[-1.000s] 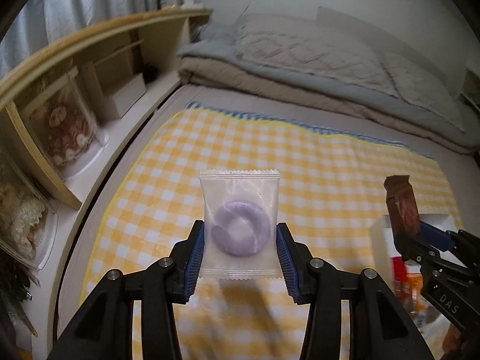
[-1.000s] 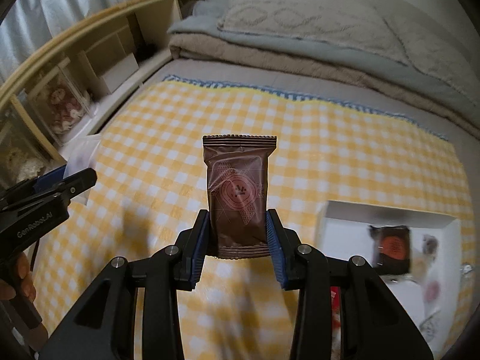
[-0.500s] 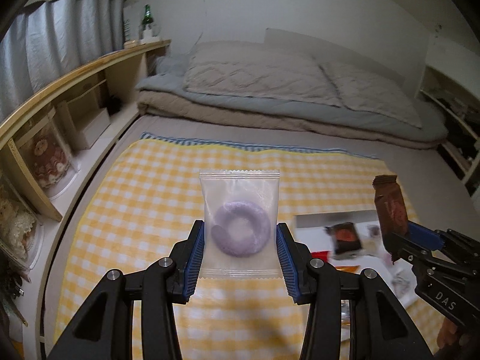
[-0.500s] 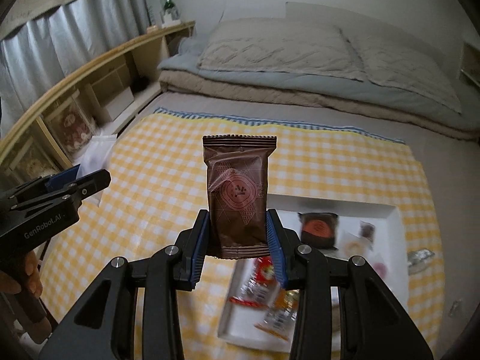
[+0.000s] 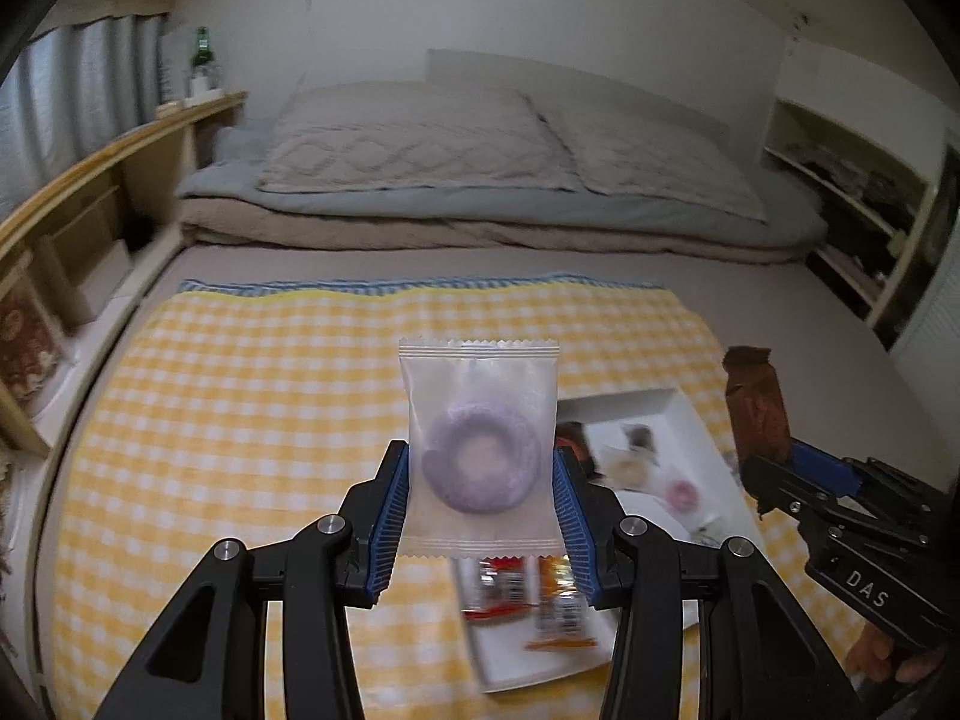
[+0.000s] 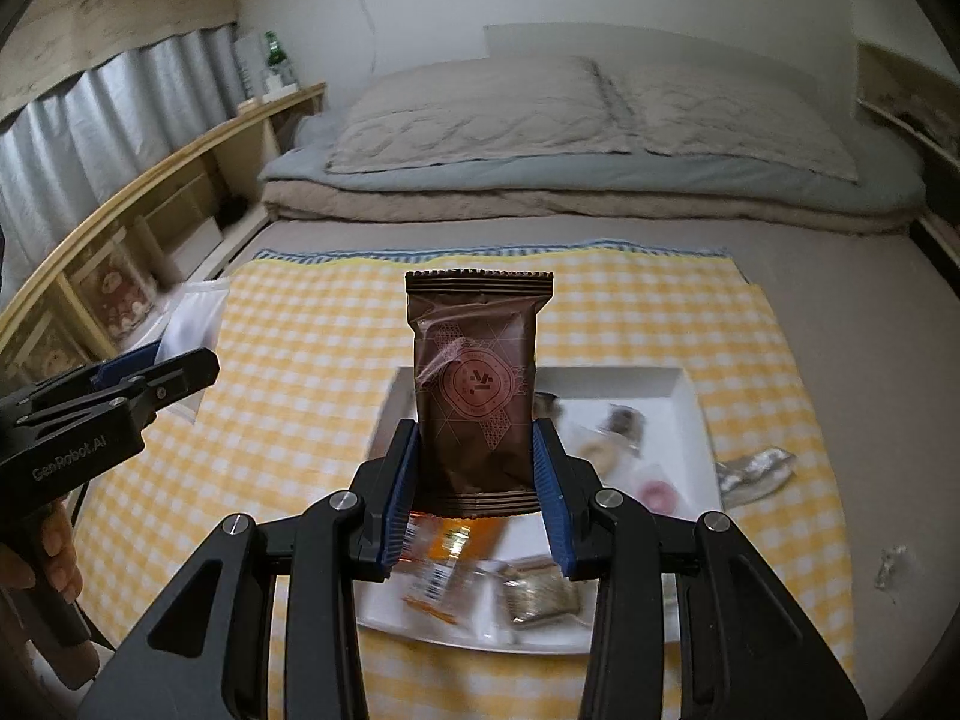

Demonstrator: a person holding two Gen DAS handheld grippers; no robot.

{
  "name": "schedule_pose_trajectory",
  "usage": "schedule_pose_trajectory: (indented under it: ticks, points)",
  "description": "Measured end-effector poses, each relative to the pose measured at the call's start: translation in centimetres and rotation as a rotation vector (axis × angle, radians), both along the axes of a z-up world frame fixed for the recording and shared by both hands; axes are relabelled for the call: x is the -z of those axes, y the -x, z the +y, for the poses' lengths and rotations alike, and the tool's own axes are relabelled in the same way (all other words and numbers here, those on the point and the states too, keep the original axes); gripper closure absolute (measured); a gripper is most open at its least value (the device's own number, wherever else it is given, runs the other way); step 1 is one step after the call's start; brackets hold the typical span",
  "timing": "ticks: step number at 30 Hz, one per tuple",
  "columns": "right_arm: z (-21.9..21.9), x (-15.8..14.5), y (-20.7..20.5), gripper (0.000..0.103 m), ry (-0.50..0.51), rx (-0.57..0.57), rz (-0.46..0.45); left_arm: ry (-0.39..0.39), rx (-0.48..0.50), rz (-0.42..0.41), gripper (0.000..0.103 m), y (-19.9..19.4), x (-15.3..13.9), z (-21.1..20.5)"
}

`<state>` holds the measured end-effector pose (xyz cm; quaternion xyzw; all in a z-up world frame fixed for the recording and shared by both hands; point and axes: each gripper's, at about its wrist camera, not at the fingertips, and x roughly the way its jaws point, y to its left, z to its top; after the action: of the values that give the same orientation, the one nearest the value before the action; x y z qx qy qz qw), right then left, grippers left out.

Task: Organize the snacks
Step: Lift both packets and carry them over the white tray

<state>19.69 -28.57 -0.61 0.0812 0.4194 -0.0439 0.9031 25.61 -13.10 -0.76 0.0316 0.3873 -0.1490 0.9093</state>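
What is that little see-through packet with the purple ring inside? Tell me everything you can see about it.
The clear snack packet is a small, frosted plastic pouch with zigzag-cut sealed ends at top and bottom. Inside sits one pale purple ring-shaped treat, like a tiny doughnut, with a rough, sugary-looking surface. The packet stands upright and looks unopened. It is clamped by its two side edges between the blue ribbed pads of the left tool, held in the air above the yellow checked cloth. Nothing else touches it.
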Motion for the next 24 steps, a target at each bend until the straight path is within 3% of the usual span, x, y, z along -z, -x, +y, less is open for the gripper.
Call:
schedule_pose_trajectory:
  ticks: [8,19,24]
  points:
    - [-4.7,2.9,1.4,0.065,-0.016,0.071,0.051,-0.003,0.096,0.076,0.058,-2.3,3.4,-5.6]
    - [-9.5,6.1,0.6,0.065,-0.008,0.154,0.137,0.114,0.198,0.358,0.058,-9.1,10.0,-10.1]
    - [-11.1,7.8,0.1,0.065,-0.016,0.171,0.184,0.092,0.263,0.392,0.058,-12.4,13.1,-11.8]
